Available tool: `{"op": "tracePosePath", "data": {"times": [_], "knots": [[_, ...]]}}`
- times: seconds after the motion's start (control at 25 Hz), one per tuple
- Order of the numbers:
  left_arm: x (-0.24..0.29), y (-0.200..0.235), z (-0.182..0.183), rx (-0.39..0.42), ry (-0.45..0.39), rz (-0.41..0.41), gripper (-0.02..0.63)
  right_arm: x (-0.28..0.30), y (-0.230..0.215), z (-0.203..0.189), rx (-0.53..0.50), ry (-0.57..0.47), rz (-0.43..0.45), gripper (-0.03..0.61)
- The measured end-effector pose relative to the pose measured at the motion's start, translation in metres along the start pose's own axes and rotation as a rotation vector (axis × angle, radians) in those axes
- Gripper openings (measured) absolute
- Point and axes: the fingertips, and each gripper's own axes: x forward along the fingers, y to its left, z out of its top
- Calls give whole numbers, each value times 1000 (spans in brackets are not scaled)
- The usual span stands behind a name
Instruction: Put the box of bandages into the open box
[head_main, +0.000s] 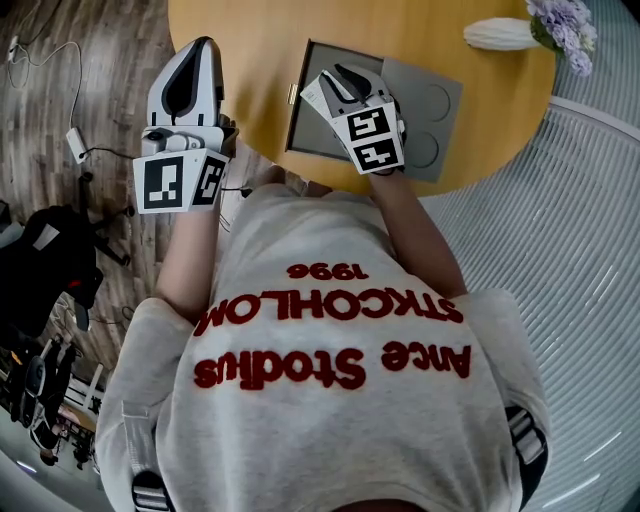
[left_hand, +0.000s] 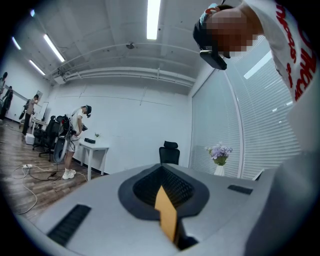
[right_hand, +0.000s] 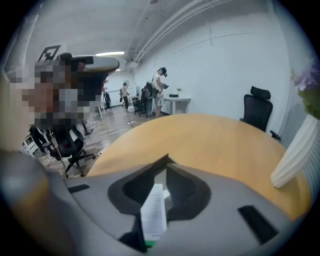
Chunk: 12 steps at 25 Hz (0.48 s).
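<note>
Wood-plank floor (head_main: 60, 90) surrounds a round wooden tabletop (head_main: 250, 50). On it lies the grey open box (head_main: 318, 135), its lid folded flat to the right. Over the open box's left half the right gripper (head_main: 338, 80) slants downward. Its fingers are clamped on the white box of bandages (head_main: 313, 94), held on edge with its long axis along the fingers. Left of the open box, the left gripper (head_main: 203, 48) lies level, its fingers a narrow slit apart and empty.

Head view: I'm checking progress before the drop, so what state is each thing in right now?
open box: lid open, laid out flat.
box of bandages: gripped, held over the open box.
right gripper: jaws shut on the box of bandages.
left gripper: jaws narrowly apart, empty.
</note>
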Motion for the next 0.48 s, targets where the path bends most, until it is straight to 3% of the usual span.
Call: {"op": "tracePosePath", "data": {"times": [0.08, 0.48], "knots": [[-1, -2, 5, 6, -11, -2, 3, -12, -8, 13, 17, -71, -33, 20], [-4, -12, 31, 38, -67, -38, 3, -88, -26, 96, 86, -444, -73, 6]]}}
